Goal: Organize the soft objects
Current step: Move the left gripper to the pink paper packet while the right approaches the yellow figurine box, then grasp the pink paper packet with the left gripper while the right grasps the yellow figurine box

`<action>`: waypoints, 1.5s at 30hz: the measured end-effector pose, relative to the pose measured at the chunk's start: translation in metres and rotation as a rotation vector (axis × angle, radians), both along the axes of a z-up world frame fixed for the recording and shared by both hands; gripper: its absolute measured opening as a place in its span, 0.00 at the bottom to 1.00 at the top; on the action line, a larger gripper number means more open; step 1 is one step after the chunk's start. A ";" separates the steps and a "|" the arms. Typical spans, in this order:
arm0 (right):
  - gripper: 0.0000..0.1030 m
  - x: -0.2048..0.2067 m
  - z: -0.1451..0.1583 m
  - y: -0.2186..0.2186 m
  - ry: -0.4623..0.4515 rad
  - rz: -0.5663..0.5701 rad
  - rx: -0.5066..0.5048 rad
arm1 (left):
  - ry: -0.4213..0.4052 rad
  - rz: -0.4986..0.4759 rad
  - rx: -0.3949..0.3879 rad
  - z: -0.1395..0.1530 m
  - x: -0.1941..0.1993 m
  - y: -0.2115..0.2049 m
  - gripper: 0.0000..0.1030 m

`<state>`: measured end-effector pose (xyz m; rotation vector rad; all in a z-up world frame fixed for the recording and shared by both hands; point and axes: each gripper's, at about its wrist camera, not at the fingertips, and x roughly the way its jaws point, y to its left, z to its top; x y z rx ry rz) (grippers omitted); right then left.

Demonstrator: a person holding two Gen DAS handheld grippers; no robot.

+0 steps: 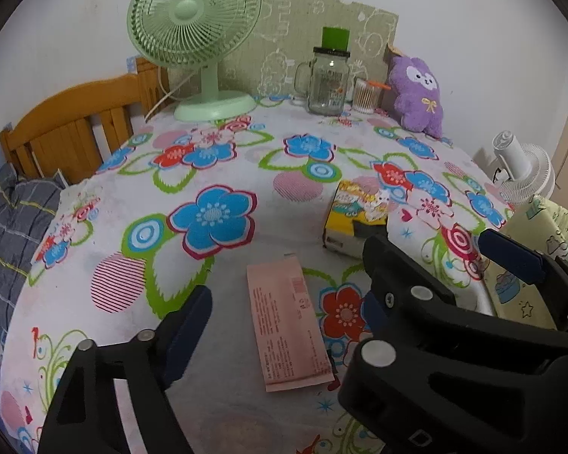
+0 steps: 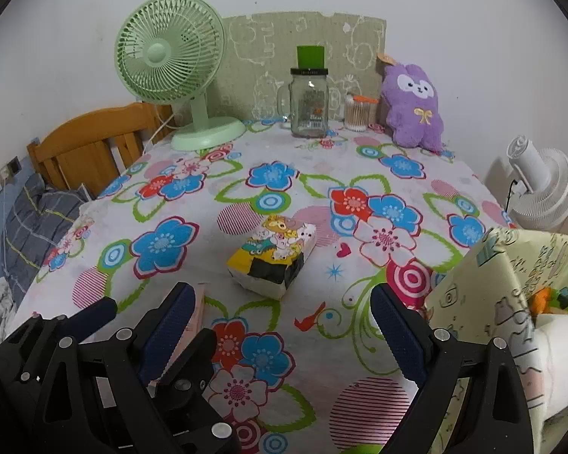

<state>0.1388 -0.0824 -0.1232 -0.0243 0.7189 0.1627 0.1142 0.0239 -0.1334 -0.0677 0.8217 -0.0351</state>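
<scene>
Right gripper (image 2: 284, 336): jaws spread wide, nothing held, hovering over the near edge of the tabletop (image 2: 208, 196). Left gripper (image 1: 280, 302): jaws likewise apart and empty, straddling the flat pink packet (image 1: 287, 321) lying near that same edge. The tissue pack (image 2: 272, 255) sits near the tabletop's middle, just ahead of the right gripper. It is probably light, soft and compressible with a slick wrapper; clamp it across the narrow sides. A fabric bin (image 2: 511, 302) stands at the right edge.

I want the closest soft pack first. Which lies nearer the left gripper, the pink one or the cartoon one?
The pink pack: it lies flat between the open left gripper fingers, while the cartoon pack sits farther out.
</scene>
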 end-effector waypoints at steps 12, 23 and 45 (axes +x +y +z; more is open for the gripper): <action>0.93 0.015 -0.015 0.000 0.062 -0.008 0.001 | 0.074 0.016 -0.016 -0.019 0.012 0.002 0.46; 0.93 0.026 -0.020 0.011 0.054 0.038 -0.037 | 0.064 0.014 0.018 -0.017 0.017 0.006 0.40; 0.81 0.067 -0.033 0.025 0.112 -0.007 0.026 | 0.074 -0.020 0.038 -0.019 0.052 0.016 0.40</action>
